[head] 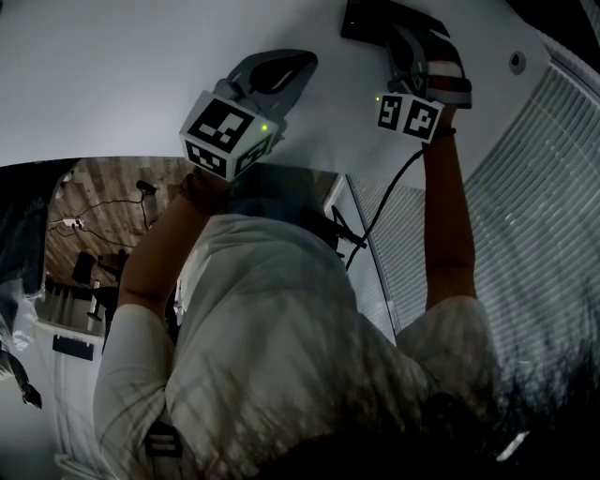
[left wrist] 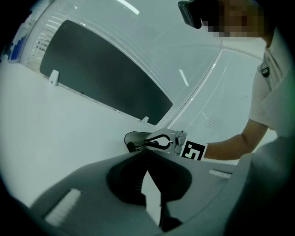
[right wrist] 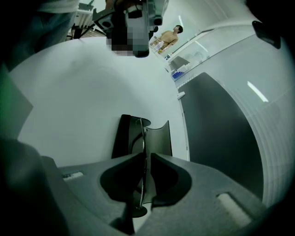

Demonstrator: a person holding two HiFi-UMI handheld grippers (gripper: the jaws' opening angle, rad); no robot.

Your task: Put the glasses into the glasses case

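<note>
The dark glasses case (right wrist: pixel 123 138) lies open on the white table (right wrist: pixel 78 101), just beyond my right gripper (right wrist: pixel 146 156). The thin-rimmed glasses (right wrist: pixel 141 133) stand edge-on between its jaws and reach into the case; a sliver of gap shows beside the rim, so the jaws stand slightly open. In the head view the right gripper (head: pixel 405 36) hangs over the case (head: pixel 367 19). My left gripper (head: pixel 281 67) rests on the table to the left, shut and holding nothing. From the left gripper (left wrist: pixel 146 156) I see the case (left wrist: pixel 132 139) a short way ahead.
A long dark panel (left wrist: pixel 106 78) lies along the table's far side, close behind the case. White slatted blinds (head: pixel 553 187) border the table on the right. A cable (head: pixel 375 225) trails from the right gripper. Another person (right wrist: pixel 168 39) stands far off.
</note>
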